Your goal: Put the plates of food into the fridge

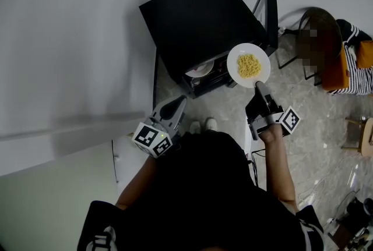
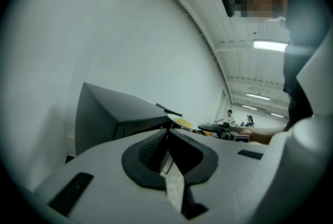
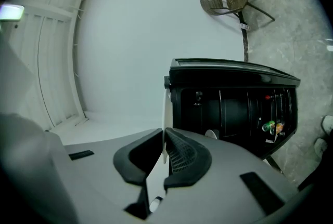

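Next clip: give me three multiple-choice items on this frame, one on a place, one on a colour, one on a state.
1. Where is the plate of noodles?
A. In the right gripper, in front of the fridge
B. Inside the fridge
C. On top of the fridge

2. What colour are the noodles?
A. Green
B. Yellow
C. Red

3. The fridge door is:
A. Shut
B. Open
C. Missing

Answers: 1 A, that gripper's jaws clamp the rim; 2 B, the head view shows yellow; 3 B, the door is swung aside and the shelves show.
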{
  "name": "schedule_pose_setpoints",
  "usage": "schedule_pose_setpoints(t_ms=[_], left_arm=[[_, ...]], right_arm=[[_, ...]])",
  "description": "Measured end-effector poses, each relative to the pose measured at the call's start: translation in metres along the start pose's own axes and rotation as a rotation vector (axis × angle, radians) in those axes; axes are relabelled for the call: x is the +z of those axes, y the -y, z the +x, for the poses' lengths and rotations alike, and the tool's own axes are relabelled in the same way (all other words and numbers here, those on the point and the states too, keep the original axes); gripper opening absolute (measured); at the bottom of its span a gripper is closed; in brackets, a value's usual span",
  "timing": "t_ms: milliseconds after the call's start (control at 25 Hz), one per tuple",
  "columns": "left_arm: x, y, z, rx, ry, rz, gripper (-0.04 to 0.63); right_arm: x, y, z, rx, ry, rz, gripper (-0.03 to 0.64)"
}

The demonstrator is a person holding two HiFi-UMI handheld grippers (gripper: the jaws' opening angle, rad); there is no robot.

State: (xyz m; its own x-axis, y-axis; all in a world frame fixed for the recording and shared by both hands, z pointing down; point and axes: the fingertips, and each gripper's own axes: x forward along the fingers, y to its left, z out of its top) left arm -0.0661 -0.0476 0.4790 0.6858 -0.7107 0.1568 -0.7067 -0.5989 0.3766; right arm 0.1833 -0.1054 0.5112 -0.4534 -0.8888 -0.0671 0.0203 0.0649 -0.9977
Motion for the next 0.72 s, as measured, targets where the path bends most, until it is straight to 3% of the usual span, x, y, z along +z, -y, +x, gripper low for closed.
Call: schedule_pose_setpoints(t_ms=[320,720], left_arm=[[-0.001,-0.005,-0.001,0.028,-0.026,-0.002,0.025],[-0.001,-0.001,-0.006,0.062,-0.044,0.001,0.025]], right_arm=[[0.003,0.028,-0.01,-0.053,0.018,0.03,0.038],[0.0,0.081,0.008,-0.114,-0.04,0.015,0.038]])
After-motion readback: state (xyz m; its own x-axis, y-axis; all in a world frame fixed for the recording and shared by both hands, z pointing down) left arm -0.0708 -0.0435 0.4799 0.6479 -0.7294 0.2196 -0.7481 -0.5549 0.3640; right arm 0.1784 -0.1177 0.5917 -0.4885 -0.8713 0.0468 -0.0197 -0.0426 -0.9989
